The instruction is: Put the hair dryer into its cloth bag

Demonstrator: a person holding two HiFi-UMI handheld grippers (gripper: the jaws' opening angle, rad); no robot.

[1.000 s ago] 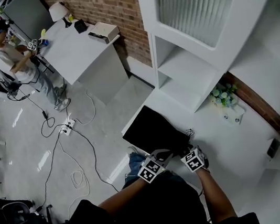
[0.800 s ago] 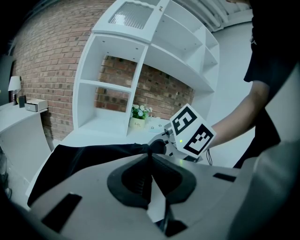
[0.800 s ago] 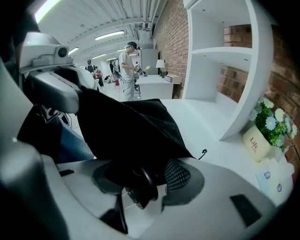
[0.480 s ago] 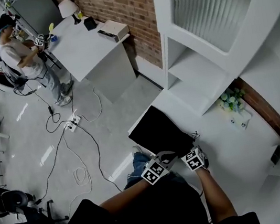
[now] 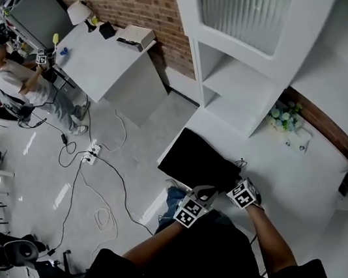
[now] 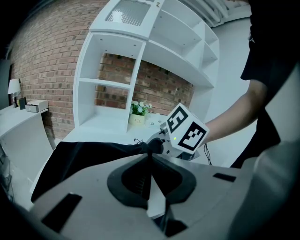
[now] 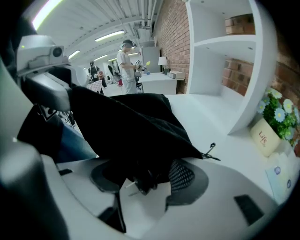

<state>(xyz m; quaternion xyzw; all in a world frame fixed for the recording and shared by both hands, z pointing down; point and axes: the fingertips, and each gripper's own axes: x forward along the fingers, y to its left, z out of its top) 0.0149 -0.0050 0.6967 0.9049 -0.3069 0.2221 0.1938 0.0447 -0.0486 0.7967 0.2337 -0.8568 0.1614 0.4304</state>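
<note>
The cloth bag lies at the front edge of the counter, its rim pinched in the narrow left gripper, and since the right gripper has just been opening its jaws wide round a loose bunch of it, the mouth may sag shut (no hair dryer in view).

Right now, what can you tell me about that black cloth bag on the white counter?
The cloth bag is plain black, soft fabric, lying limp and mostly flat on the white counter. The left gripper is shut on its near rim. The right gripper, whose jaws have just been opening, has bunched rim between them, no longer pressed.
</note>
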